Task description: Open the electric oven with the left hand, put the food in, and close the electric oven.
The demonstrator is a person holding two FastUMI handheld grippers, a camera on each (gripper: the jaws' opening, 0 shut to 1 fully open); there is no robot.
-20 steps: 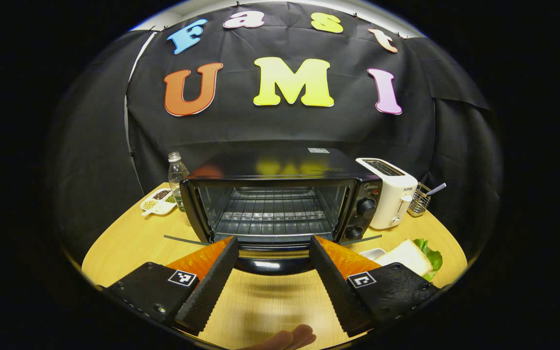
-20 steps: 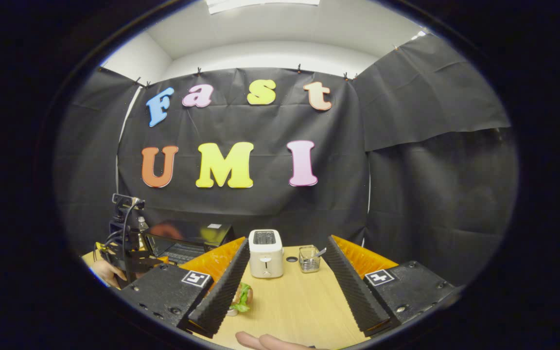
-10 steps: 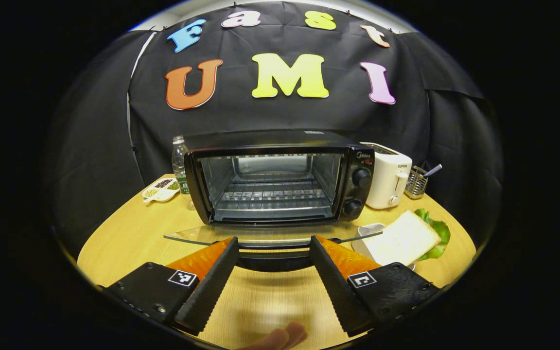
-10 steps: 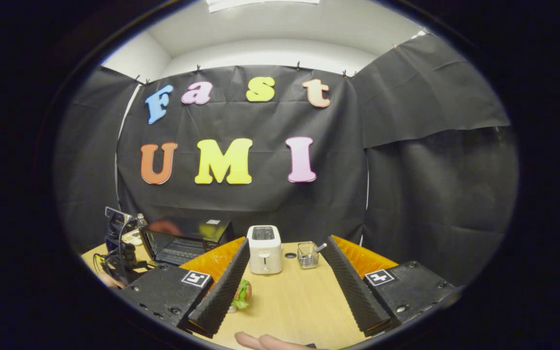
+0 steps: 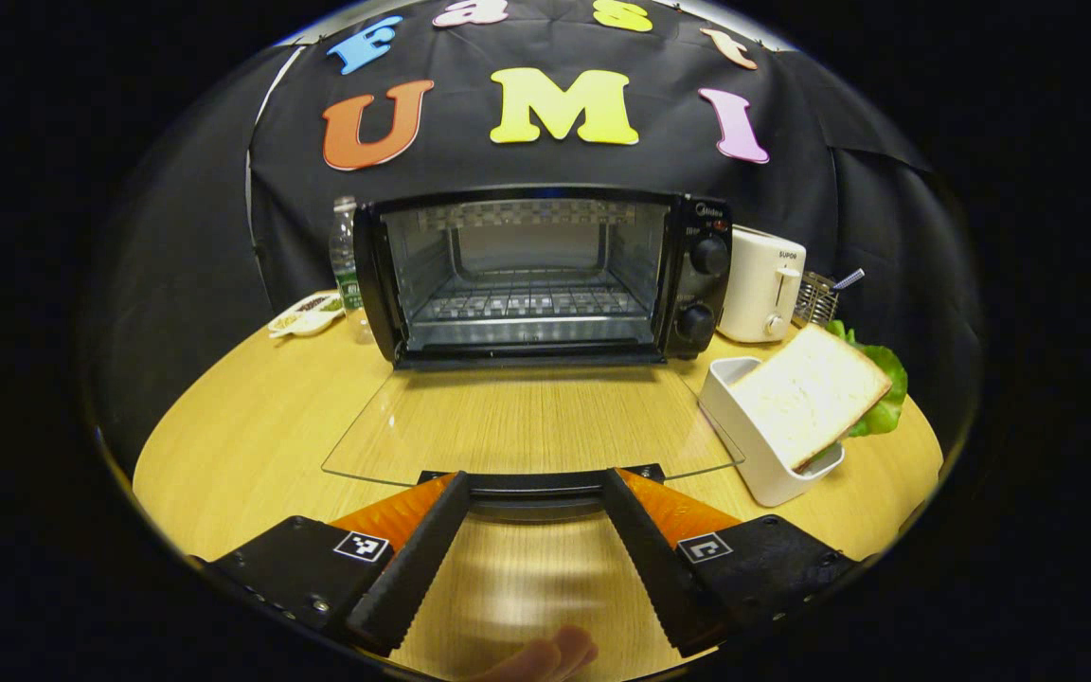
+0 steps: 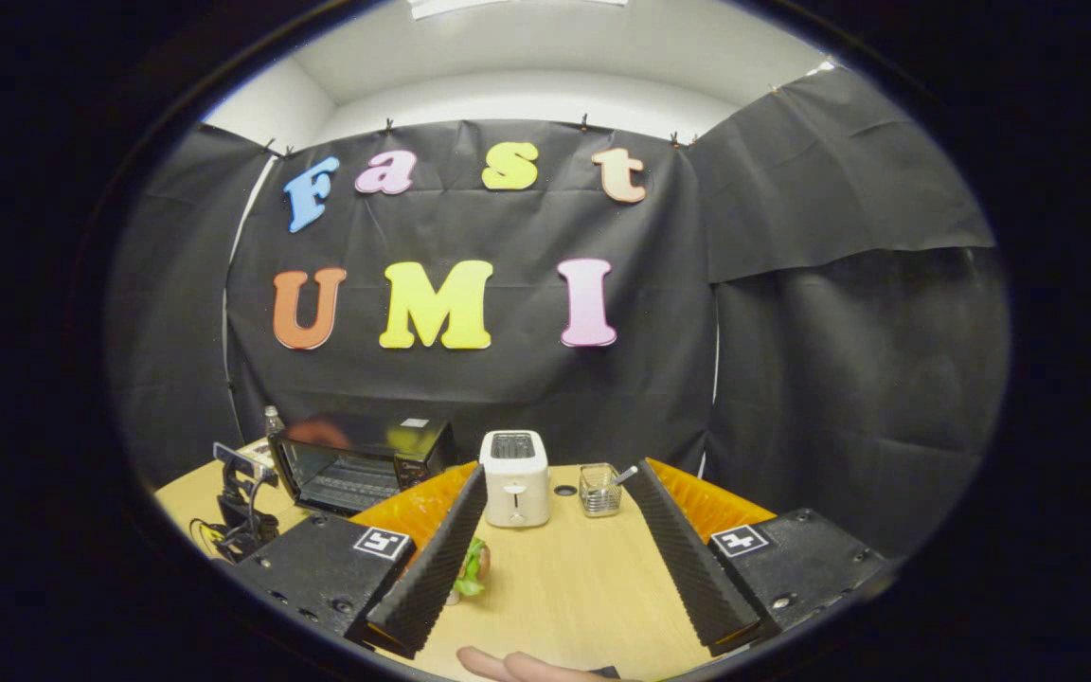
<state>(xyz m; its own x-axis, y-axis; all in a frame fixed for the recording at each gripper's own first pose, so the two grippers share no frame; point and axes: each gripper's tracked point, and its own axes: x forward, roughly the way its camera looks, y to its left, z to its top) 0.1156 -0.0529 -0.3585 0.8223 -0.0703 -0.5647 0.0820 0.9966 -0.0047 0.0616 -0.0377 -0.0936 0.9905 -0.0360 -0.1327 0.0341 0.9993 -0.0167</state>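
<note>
Oven (image 5: 545,275) door (image 5: 531,426) lies flat open; left gripper (image 5: 531,547) fingers spread around its handle (image 5: 536,485), not clamping. Right gripper (image 6: 564,559) spread, empty.

Toaster (image 5: 760,284) right of oven (image 5: 536,275), sandwich (image 5: 811,393) in front.

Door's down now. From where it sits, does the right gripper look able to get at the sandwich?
Probably yes. The right gripper is open over bare table, and the sandwich lies just past its left finger, nothing between. In the left gripper view the sandwich leans in a white holder beside the open oven.
</note>
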